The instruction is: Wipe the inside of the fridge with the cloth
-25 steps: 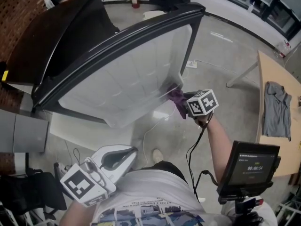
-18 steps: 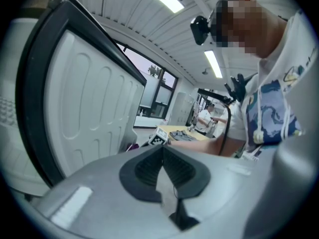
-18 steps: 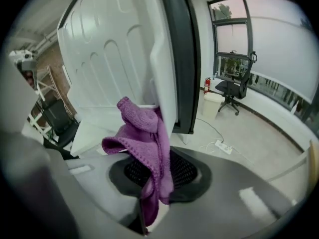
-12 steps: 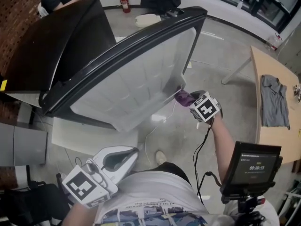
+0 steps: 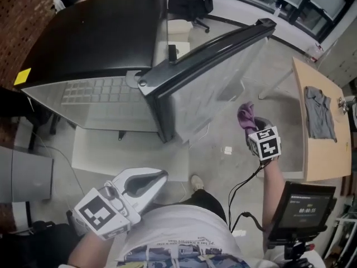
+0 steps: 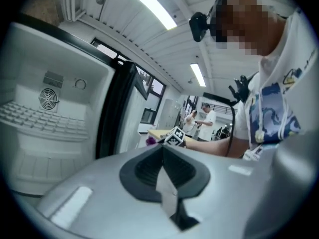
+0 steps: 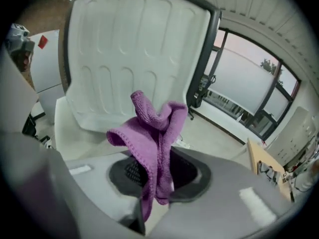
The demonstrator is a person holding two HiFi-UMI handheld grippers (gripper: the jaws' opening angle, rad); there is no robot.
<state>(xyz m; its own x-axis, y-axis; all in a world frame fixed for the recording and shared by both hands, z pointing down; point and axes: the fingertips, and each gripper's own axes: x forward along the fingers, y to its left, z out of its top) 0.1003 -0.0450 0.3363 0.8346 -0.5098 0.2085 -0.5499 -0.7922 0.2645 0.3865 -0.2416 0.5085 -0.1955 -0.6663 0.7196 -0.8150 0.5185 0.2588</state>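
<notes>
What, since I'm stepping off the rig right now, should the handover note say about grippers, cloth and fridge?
Right gripper is shut on the purple cloth, held in the air clear of the open fridge door.
Left gripper is shut and empty.
Fridge interior stands open.
Done: the cloth touches nothing now, and how much is already wiped can't be told.
Left: take the cloth inside and wipe.

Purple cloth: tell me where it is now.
The purple cloth sits at the head view's right, pinched in the right gripper, in the air just right of the open fridge door.
</notes>
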